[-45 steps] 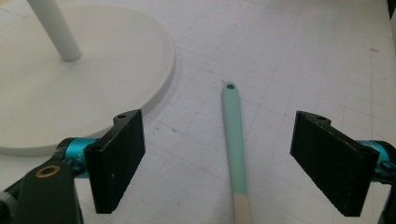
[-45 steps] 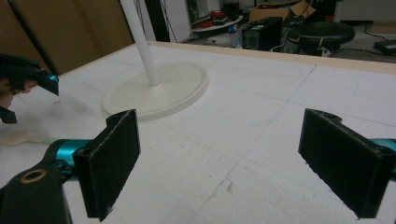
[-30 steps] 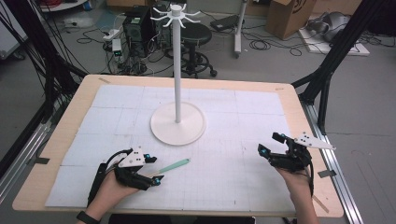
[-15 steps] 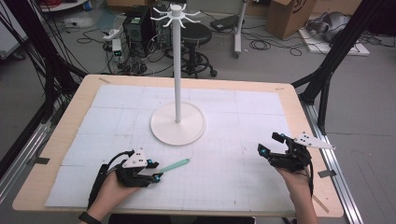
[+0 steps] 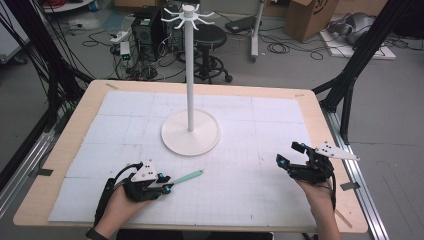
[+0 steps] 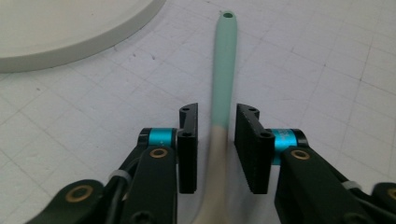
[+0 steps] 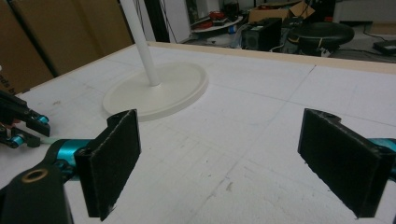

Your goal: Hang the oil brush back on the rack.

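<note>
1. The left gripper (image 5: 167, 185) lies low on the white gridded mat (image 5: 250, 130) at the near left of the table (image 5: 320, 130), held in the person's left hand (image 5: 117, 210)

2. Its jaws are narrowed around a long utensil handle (image 6: 223, 79), mint green along most of its length and cream where it passes between the pads. In the left gripper view a thin gap shows on each side of the handle, so I cannot tell whether the pads actually press on it

3. The handle lies flat on the mat and points away from the left gripper toward the stand's round base (image 5: 190, 132); its far end, with a small hanging hole, stops short of the base. The utensil's working end is hidden under the gripper

4. The white stand rises from that base as a tall pole (image 5: 189, 65) topped with a ring of hooks (image 5: 188, 12)

5. The right gripper (image 5: 292, 155) is held by the right hand (image 5: 320, 195) at the near right of the table, well apart from the handle, with its jaws spread wide and nothing between them
</note>
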The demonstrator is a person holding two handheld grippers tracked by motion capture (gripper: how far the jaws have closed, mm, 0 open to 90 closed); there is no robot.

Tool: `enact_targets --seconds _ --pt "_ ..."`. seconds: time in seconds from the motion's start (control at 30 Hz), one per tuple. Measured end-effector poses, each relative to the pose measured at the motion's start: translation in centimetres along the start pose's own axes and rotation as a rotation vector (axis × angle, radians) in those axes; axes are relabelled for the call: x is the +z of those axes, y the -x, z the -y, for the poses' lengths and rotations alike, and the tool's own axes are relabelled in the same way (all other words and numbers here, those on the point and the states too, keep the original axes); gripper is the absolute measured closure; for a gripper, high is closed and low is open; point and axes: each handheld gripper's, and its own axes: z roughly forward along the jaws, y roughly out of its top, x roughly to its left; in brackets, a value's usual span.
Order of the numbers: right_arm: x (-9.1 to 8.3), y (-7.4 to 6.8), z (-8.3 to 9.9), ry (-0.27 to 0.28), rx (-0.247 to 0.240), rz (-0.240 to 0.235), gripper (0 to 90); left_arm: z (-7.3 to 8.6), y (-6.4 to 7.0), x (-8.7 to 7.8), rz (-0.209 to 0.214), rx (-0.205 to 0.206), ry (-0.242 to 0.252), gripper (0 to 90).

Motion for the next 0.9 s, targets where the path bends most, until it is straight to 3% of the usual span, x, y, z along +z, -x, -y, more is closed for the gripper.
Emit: enact_targets --seconds 0.1,0.53,0.63,0.9 --pt "0.0 0.0 0.0 0.002 0.003 -0.004 12.4 0.0 0.1 0.0 0.001 0.0 0.0 80.4" --pt "0.2 -0.2 -0.1 0.002 0.003 -0.011 12.6 0.0 -0.3 0.0 0.025 -0.021 0.012 82.2" --pt "0.2 -0.2 -0.1 -0.001 0.005 -0.01 12.6 -0.3 -0.5 -0.4 0.027 -0.02 0.064 82.2" --pt "0.4 -0.4 0.0 -0.008 0.006 -0.011 12.7 -1.2 -1.5 -1.5 0.007 -0.037 0.129 82.2"
